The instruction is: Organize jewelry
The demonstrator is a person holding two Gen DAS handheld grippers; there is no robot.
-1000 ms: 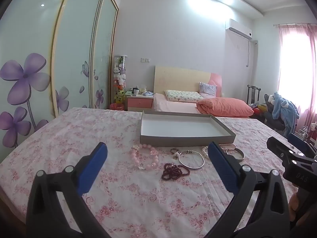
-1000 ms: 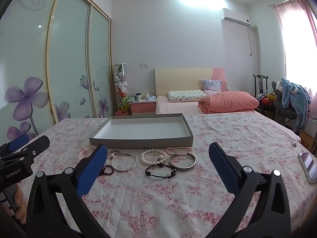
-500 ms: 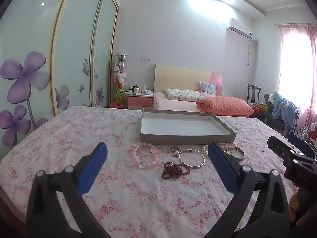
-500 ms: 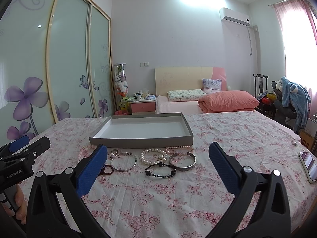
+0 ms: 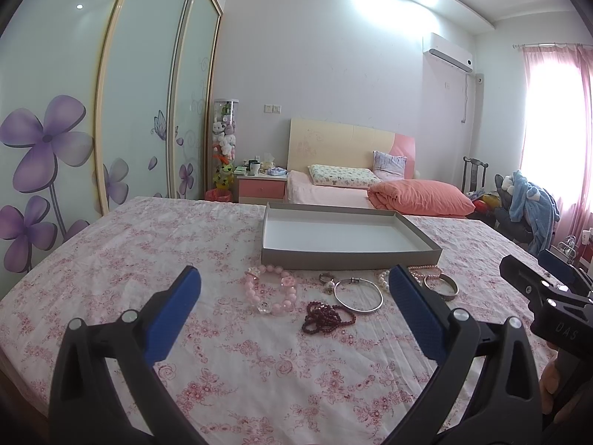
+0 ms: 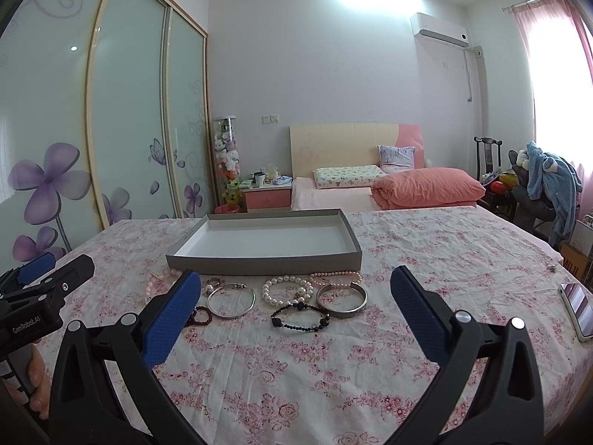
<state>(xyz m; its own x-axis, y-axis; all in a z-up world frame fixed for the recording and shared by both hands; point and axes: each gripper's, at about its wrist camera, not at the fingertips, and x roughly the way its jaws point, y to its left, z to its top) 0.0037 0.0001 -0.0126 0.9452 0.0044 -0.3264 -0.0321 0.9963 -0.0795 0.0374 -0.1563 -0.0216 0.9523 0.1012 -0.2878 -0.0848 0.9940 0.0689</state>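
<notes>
An empty grey tray (image 5: 348,257) (image 6: 259,265) sits on the floral tablecloth. In front of it lie a pink bead bracelet (image 5: 270,293), a dark red bead bracelet (image 5: 328,317), a thin silver bangle (image 5: 357,294) (image 6: 230,300), a ring (image 6: 214,282), a white pearl bracelet (image 6: 287,289), a black bead bracelet (image 6: 300,317), a wide silver cuff (image 6: 341,298) and a pink pearl strand (image 6: 335,276). My left gripper (image 5: 294,285) is open and empty, above the cloth short of the jewelry. My right gripper (image 6: 296,285) is open and empty too.
A phone (image 6: 578,309) lies at the table's right edge, with a small item (image 6: 552,267) beyond it. A bed (image 6: 370,189), nightstand (image 6: 265,194) and chair with clothes (image 6: 541,185) stand behind the table. Sliding wardrobe doors (image 6: 111,129) line the left.
Both views have shifted only slightly; the left view tilted up a little. The jewelry and tray have not moved, and both grippers stay open.
</notes>
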